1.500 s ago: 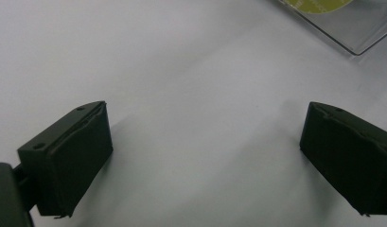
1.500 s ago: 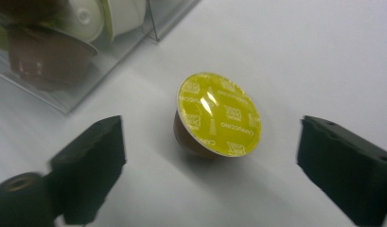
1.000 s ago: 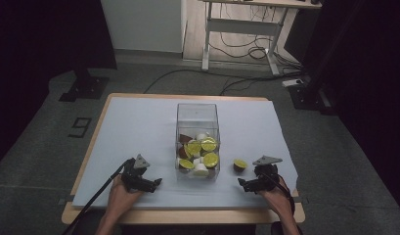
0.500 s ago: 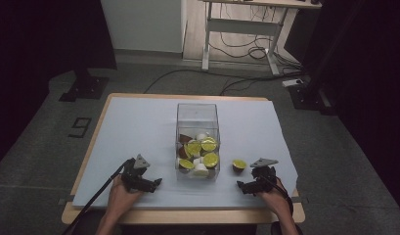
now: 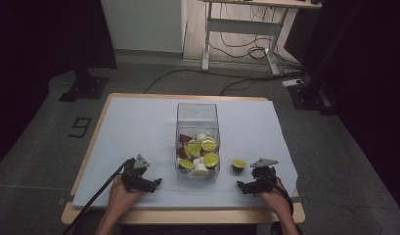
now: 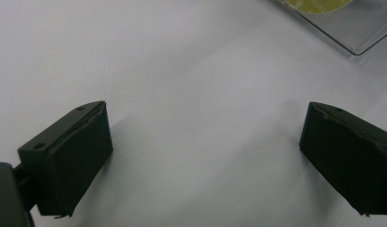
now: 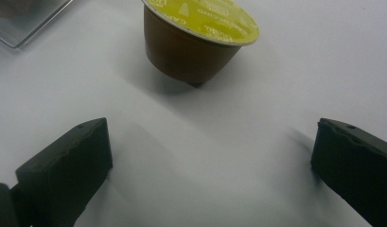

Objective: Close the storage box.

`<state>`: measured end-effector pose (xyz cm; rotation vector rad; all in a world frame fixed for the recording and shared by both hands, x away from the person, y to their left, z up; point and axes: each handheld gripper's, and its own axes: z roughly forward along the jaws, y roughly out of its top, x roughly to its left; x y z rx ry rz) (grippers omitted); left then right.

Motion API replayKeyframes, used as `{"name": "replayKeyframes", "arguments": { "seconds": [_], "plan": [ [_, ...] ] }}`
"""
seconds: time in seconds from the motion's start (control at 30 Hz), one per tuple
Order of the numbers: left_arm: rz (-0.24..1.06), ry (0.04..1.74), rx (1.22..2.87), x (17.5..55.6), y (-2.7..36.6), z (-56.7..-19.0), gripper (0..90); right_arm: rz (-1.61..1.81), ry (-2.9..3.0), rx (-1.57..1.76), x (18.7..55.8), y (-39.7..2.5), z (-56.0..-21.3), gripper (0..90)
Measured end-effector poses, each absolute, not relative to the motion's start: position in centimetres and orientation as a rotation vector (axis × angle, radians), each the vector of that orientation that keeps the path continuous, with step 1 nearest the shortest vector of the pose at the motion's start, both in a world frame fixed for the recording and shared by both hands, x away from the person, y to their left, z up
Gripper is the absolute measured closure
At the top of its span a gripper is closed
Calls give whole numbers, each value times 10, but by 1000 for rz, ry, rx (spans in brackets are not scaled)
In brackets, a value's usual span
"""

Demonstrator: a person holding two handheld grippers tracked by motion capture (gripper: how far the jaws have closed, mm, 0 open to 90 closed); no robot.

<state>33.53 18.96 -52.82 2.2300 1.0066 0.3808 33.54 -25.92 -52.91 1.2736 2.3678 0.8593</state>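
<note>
A brown coffee capsule [image 5: 238, 164] with a yellow-green foil lid stood alone on the pale table cover [image 5: 139, 127], just to the right of the clear plastic box [image 5: 197, 115] and apart from it. In the right gripper view the same capsule [image 7: 197, 35] sat foil up, tilted a little, ahead of the gap between the 2 black jaws and touching neither. The right gripper [image 5: 247, 186] lay low near the table's front edge, close behind the capsule, its jaws spread wide with nothing between them. The box held a heap of capsules [image 5: 200, 154], several with yellow-green lids, some brown, some white. The left gripper [image 5: 151, 185] rested near the front edge on the other side of the box, its jaws also wide apart over bare cover, as the left gripper view showed, with a corner of the box [image 6: 352, 28] at the upper right. A hand [image 5: 120, 193] gripped the left tool, a cable trailing from it.
</note>
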Motion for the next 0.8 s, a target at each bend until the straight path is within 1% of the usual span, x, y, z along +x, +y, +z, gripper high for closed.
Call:
{"name": "replayKeyframes", "arguments": {
  "seconds": [0.17,0.43,0.53,0.67,0.8],
  "plan": [
    [384,1000,2230,335,190,-528,34,844,2371,1287,336,-258,-528,0],
    [402,999,2238,328,187,-525,99,842,2389,1281,335,-260,-525,0],
    [414,1006,2246,327,185,-523,89,848,2375,1274,334,-259,-522,0],
    [380,985,2220,324,186,-517,36,859,2369,1257,332,-257,-516,5],
    [388,937,2205,320,183,-508,34,867,2380,1233,331,-256,-512,16]
  ]
}}
